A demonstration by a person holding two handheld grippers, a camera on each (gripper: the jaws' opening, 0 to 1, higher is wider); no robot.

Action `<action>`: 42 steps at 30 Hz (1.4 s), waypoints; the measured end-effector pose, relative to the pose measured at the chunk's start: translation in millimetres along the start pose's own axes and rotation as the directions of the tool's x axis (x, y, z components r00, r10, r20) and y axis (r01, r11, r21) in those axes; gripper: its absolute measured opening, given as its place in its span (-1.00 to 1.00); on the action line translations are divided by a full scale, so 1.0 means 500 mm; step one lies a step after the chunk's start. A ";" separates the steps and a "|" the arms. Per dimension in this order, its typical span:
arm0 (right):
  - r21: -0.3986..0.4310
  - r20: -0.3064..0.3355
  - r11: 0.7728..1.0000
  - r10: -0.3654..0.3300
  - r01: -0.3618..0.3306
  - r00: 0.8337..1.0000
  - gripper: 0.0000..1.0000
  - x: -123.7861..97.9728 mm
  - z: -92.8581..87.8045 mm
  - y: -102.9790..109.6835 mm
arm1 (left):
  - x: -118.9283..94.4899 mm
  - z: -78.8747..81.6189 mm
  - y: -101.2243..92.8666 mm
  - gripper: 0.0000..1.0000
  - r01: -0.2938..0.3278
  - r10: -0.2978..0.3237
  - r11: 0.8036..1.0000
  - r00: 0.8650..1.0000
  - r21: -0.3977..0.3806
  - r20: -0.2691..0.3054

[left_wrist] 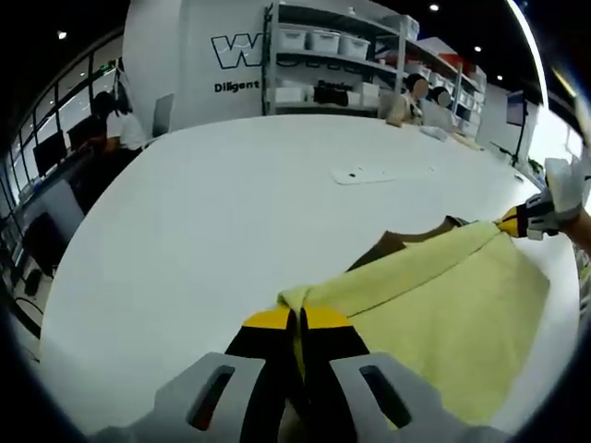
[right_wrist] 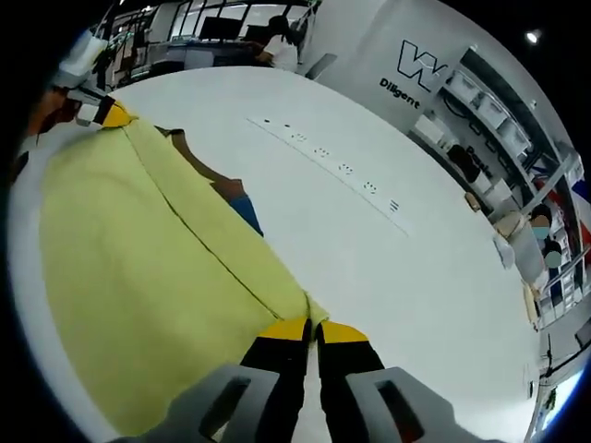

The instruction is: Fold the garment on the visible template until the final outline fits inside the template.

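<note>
A pale yellow garment (left_wrist: 443,305) lies spread on the white table (left_wrist: 231,212), its upper edge pulled taut between both grippers. My left gripper (left_wrist: 297,318) is shut on one corner of the yellow garment. My right gripper (right_wrist: 312,328) is shut on the opposite corner of the garment (right_wrist: 129,268). The right gripper (left_wrist: 519,221) also shows at the far end of the edge in the left gripper view, and the left gripper (right_wrist: 109,115) at the far end in the right gripper view. A brown template (left_wrist: 392,245) peeks out from under the cloth, with a brown piece (right_wrist: 222,185) and a blue patch (right_wrist: 247,212) beside it.
A long white strip with dark marks (left_wrist: 379,173) lies on the table beyond the garment. Shelving with boxes (left_wrist: 342,55) stands at the back, and people sit at desks (left_wrist: 106,129) on the left. The table edge (left_wrist: 55,305) curves close by.
</note>
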State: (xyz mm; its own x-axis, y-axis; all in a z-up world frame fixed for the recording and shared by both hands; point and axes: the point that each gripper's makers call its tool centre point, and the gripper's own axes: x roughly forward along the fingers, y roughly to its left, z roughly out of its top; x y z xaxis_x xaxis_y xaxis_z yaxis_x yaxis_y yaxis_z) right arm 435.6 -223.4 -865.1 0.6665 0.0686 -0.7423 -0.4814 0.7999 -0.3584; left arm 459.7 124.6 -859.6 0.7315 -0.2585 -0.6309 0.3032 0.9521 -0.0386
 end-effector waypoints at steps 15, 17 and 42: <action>0.003 0.027 1.000 -0.031 0.031 0.999 -0.94 -0.009 0.011 -0.014 | -0.006 -0.001 0.011 -0.83 -0.019 0.019 1.000 1.000 0.004 0.007; 0.005 0.034 0.999 -0.038 0.038 0.999 -0.94 -0.014 0.016 -0.018 | -0.008 0.000 0.012 -0.82 -0.022 0.022 1.000 1.000 0.005 0.008; 0.117 0.109 0.993 0.017 -0.030 0.994 -1.00 -0.051 0.030 0.008 | -0.051 0.034 -0.027 -1.00 0.015 -0.015 1.000 0.998 0.000 0.059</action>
State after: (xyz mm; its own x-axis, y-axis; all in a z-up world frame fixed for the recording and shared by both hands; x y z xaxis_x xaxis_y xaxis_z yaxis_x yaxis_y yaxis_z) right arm 425.2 -212.7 -839.0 0.7166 0.1466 -0.6819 -0.4307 0.8620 -0.2673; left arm 447.3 115.4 -829.9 0.7616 -0.2818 -0.5836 0.3139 0.9482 -0.0482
